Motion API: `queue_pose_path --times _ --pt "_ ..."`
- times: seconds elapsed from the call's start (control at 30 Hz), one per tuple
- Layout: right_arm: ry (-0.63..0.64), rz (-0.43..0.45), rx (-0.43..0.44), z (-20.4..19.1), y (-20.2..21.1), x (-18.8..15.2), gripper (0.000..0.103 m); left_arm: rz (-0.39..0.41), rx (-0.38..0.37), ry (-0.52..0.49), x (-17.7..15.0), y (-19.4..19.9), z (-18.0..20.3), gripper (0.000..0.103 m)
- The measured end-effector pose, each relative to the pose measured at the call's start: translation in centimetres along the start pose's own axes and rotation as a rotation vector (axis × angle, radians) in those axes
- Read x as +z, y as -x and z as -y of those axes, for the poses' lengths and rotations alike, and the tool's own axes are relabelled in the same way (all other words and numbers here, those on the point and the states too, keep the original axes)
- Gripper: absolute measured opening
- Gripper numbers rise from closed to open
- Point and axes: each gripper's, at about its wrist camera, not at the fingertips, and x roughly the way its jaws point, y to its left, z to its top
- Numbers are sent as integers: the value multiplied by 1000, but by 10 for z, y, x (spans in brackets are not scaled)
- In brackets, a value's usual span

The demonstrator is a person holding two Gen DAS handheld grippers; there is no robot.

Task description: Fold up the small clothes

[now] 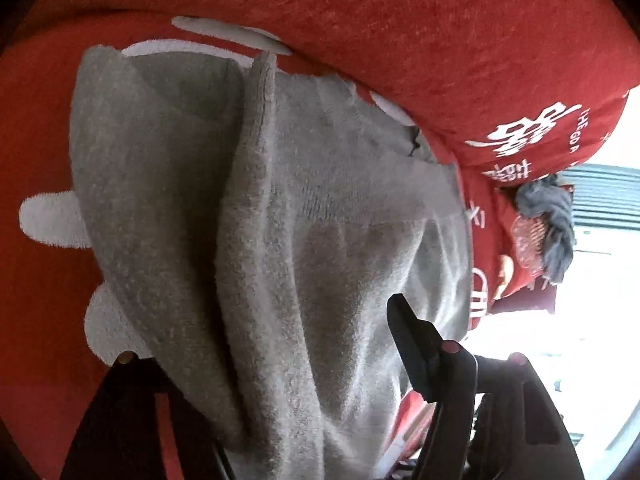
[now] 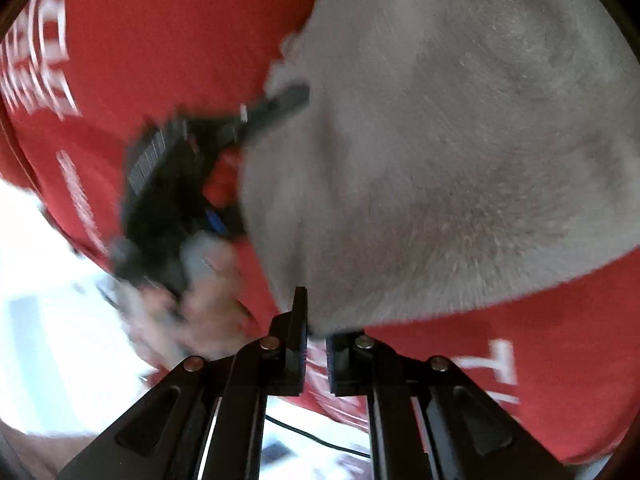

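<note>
A small grey knitted garment (image 1: 304, 216) lies on a red blanket (image 1: 400, 32) with white print. In the left wrist view it drapes over my left gripper (image 1: 280, 360); only the right finger (image 1: 412, 344) shows, the other is under the cloth, and the jaws hold a fold of it. In the right wrist view the garment (image 2: 440, 140) fills the upper right. My right gripper (image 2: 316, 320) has its jaws nearly closed on the garment's lower edge. The other gripper (image 2: 180, 176), blurred and held by a hand, sits at the garment's left edge.
A dark grey bundled cloth (image 1: 548, 220) lies at the blanket's right end. A red cushion (image 1: 520, 128) with white lettering runs along the back. Bright floor shows beyond the blanket's edge (image 2: 60, 300).
</note>
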Motion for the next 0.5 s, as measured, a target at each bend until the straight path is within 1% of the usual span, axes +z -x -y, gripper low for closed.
queue_pose_path --times 0.03,0.1,0.13,0.17,0.23,0.3,0.33,0.37,0.4,0.43,0.47,0.5 --pt "25 -31 -33 -1 -1 -2 12 -3 21 -3 0 -1 0 68" --pt "109 -112 -156 -4 4 -8 12 -8 59 -2 1 -4 -1 68" --pt "138 -104 -193 -5 11 -9 12 -9 63 3 1 -5 -2 68" --pt "155 -82 -217 -5 18 -8 12 -7 71 4 2 -5 -1 68" --pt "181 18 -273 -3 45 -1 12 -7 94 -6 2 -6 2 68" --pt "159 144 -326 6 72 15 12 -9 124 -28 1 -7 4 68" --pt "141 173 -353 13 78 24 8 -3 154 -33 0 -8 7 65" --pt "131 188 -368 18 82 31 7 6 181 -34 -1 -7 9 52" --pt "124 199 -381 24 84 39 6 22 245 -40 -1 -7 12 43" --pt "117 202 -397 30 84 45 5 29 267 -45 -2 -7 12 33" --pt "111 190 -405 38 81 51 5 44 262 -36 -3 -4 11 23" --pt "113 162 -416 46 76 55 5 60 259 -21 -3 -1 9 19"
